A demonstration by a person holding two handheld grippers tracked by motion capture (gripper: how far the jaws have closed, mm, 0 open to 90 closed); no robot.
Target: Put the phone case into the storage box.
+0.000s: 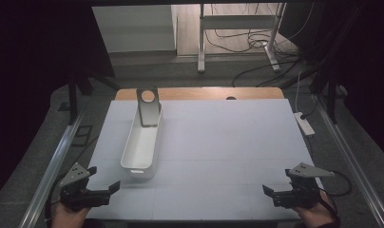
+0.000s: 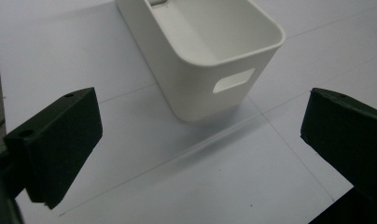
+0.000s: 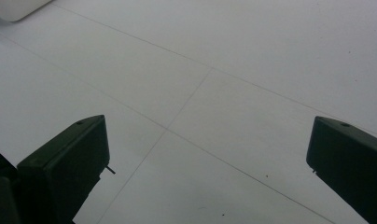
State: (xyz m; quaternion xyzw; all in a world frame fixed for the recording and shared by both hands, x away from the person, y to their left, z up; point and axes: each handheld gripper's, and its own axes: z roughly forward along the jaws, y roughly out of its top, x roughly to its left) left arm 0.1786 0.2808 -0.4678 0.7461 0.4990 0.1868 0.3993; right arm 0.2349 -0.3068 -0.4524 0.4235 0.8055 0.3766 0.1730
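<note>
A long white bin [image 1: 141, 142] lies lengthwise on the left half of the white table mat [image 1: 228, 142]. A grey flat piece with a round hole [image 1: 148, 107] leans upright in the bin's far end. My left gripper [image 1: 103, 178] is held at the mat's near left corner, open and holding nothing, just left of the bin's near end. In the left gripper view the bin [image 2: 210, 51], with its handle slot, stands a short way ahead of the wide-apart jaws [image 2: 200, 135]. My right gripper [image 1: 278, 181] is open and bare at the near right corner, over the mat [image 3: 207, 158].
A white power strip [image 1: 304, 123] with its cable lies off the mat's right edge. Metal rails [image 1: 52, 166] run along both sides of the table. A wooden strip [image 1: 204, 93] marks the far edge. A corner of the bin [image 3: 14, 7] shows in the right gripper view.
</note>
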